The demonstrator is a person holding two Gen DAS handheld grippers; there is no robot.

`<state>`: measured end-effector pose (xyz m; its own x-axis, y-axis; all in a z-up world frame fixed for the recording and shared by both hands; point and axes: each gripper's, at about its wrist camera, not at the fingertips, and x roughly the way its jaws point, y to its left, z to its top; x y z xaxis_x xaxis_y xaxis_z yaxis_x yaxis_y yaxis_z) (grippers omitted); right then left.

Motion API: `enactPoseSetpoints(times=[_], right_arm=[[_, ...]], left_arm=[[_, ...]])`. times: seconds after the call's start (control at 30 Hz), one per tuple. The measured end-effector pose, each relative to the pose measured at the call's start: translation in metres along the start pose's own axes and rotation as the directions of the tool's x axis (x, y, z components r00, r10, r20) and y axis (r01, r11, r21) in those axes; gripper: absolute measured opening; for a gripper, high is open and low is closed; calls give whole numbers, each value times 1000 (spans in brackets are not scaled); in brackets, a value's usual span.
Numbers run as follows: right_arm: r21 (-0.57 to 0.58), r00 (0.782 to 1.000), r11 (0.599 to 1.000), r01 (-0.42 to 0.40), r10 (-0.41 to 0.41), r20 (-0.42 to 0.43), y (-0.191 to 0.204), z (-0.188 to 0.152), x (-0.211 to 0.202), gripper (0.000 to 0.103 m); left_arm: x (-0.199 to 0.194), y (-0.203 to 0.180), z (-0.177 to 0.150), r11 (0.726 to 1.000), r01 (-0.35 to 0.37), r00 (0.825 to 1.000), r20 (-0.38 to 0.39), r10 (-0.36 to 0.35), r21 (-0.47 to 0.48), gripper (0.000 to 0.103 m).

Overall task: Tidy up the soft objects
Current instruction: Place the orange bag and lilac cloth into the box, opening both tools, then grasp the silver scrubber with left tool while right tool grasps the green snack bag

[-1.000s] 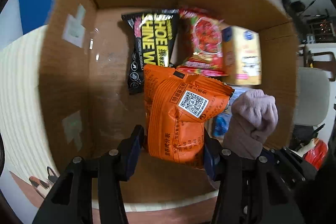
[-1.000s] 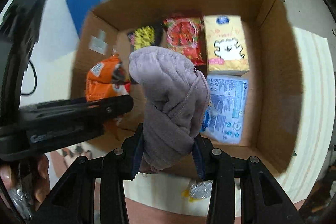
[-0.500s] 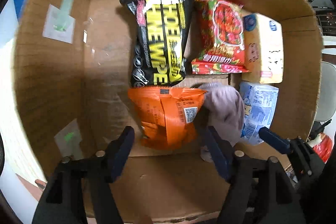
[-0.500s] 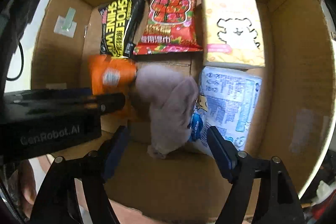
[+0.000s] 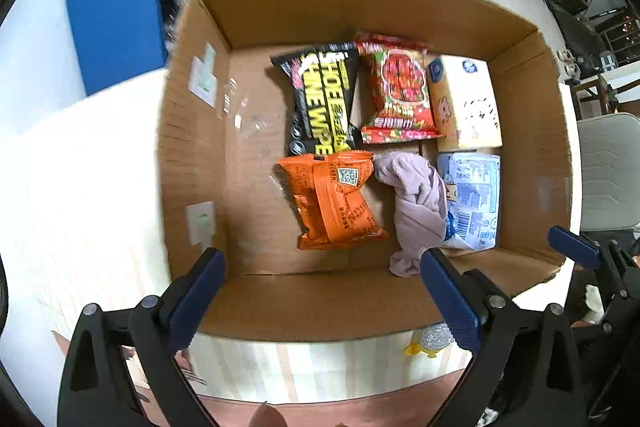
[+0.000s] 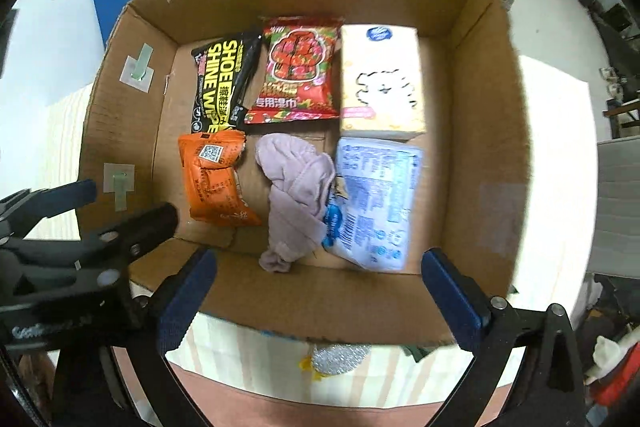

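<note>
A cardboard box (image 5: pixel 192 155) (image 6: pixel 480 131) holds an orange snack packet (image 5: pixel 332 199) (image 6: pixel 216 179) and a mauve cloth (image 5: pixel 416 203) (image 6: pixel 296 191) lying side by side in its near row. Behind them lie a black shoe-wipes pack (image 5: pixel 324 103) (image 6: pixel 220 83), a red wet-wipes pack (image 5: pixel 396 91) (image 6: pixel 296 71) and a yellow tissue pack (image 5: pixel 464 103) (image 6: pixel 380 79). A blue-white pack (image 5: pixel 472 199) (image 6: pixel 372 203) lies right of the cloth. My left gripper (image 5: pixel 320 299) is open and empty above the box's near wall. My right gripper (image 6: pixel 320 299) is open and empty there too.
The box stands on a pale striped table (image 5: pixel 80 187) (image 6: pixel 560 147). A silver scourer with a yellow bit (image 5: pixel 432 339) (image 6: pixel 336 359) lies in front of the box. A blue board (image 5: pixel 116 15) and a white chair (image 5: pixel 608 171) stand around the table.
Both grippers have let go: the orange packet and the mauve cloth now lie in the box. Both grippers have opened and pulled back up and toward me.
</note>
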<state>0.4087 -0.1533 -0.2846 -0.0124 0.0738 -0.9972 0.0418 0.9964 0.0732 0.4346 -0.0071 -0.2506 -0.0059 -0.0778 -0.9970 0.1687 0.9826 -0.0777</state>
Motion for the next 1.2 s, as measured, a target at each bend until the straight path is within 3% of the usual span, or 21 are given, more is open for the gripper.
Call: enactPoseSetpoints(times=[0.27, 0.4, 0.53, 0.63, 0.7, 0.8, 0.87, 1.0, 1.13, 1.2], right_arm=[[-1, 998, 1000, -2, 2, 57, 3, -19, -26, 103], [14, 994, 999, -41, 39, 101, 0, -30, -43, 103], [56, 984, 996, -73, 63, 164, -31, -59, -65, 103], [152, 981, 984, -96, 68, 180, -73, -88, -64, 103], [253, 981, 958, -135, 93, 171, -106, -108, -50, 103], [414, 974, 883, -223, 189, 120, -149, -129, -2, 103], [465, 964, 845, -265, 243, 108, -162, -132, 27, 103], [516, 958, 809, -282, 265, 108, -174, -127, 76, 101], [544, 939, 772, -327, 330, 96, -176, -118, 112, 89], [534, 938, 780, -327, 338, 80, -176, -115, 121, 75]], left_arm=[[-34, -4, -3, 1000, 28, 995, 98, -27, -10, 100], [-50, -14, -14, 1000, 2, 988, 152, 0, -12, 100], [-62, -24, -46, 998, -52, 978, 200, 56, -22, 100], [-54, -36, -78, 998, -54, 977, 205, 59, -31, 100], [-33, -47, -93, 998, -51, 985, 163, 55, -26, 100], [10, -64, -107, 999, -24, 998, 50, 25, -24, 100], [34, -74, -114, 999, -38, 999, 6, 38, -27, 100], [62, -82, -121, 997, -67, 997, -37, 66, -31, 100], [75, -89, -122, 997, -74, 996, -48, 72, -37, 100], [77, -93, -121, 997, -73, 996, -44, 72, -35, 100]])
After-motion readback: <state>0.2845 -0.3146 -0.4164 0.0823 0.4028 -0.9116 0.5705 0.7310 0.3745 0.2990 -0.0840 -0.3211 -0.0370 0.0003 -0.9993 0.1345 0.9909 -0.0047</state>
